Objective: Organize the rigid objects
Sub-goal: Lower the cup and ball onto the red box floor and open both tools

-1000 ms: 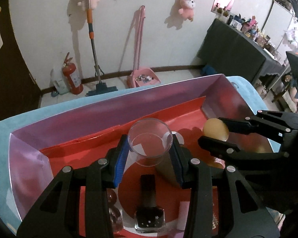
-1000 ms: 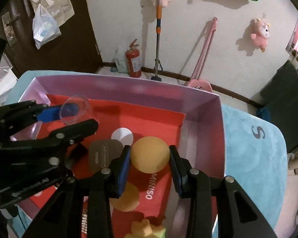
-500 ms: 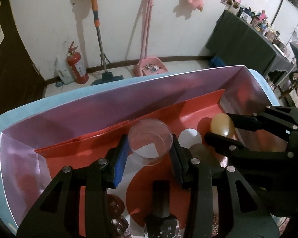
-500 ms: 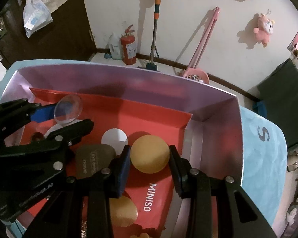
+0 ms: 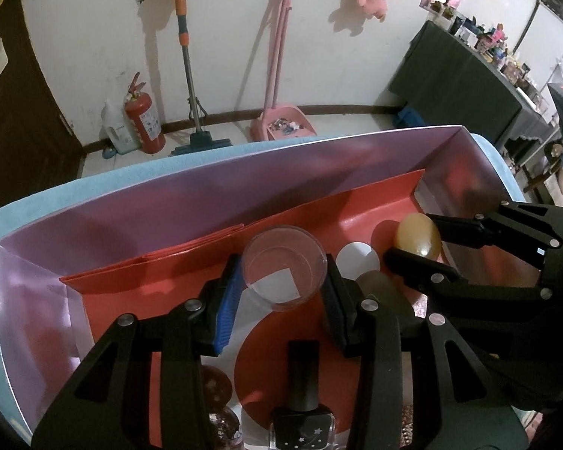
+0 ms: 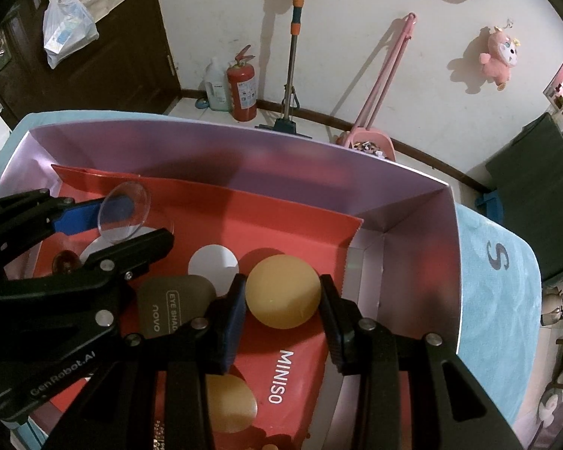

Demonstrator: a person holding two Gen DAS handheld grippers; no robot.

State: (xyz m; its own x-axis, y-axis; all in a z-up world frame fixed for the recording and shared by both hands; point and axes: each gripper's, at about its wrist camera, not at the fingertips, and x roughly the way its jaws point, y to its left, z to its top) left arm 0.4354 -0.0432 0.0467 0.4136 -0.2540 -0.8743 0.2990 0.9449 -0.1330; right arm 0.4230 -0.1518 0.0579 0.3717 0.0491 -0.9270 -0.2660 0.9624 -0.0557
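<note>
Left gripper (image 5: 284, 288) clamps a clear lid (image 5: 284, 268); right gripper (image 6: 283, 317) clamps a yellow ball (image 6: 283, 291). Both over the red-lined box (image 6: 413, 202).

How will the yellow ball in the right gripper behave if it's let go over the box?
The yellow ball looks smooth and round, so it would probably roll on the flat red liner. The right gripper touches it only at two sides, so it may slip. The box wall should likely stop it.

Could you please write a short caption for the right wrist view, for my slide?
The right gripper holds a tan ball above the red-lined box, beside the left gripper holding a clear dish.
</note>
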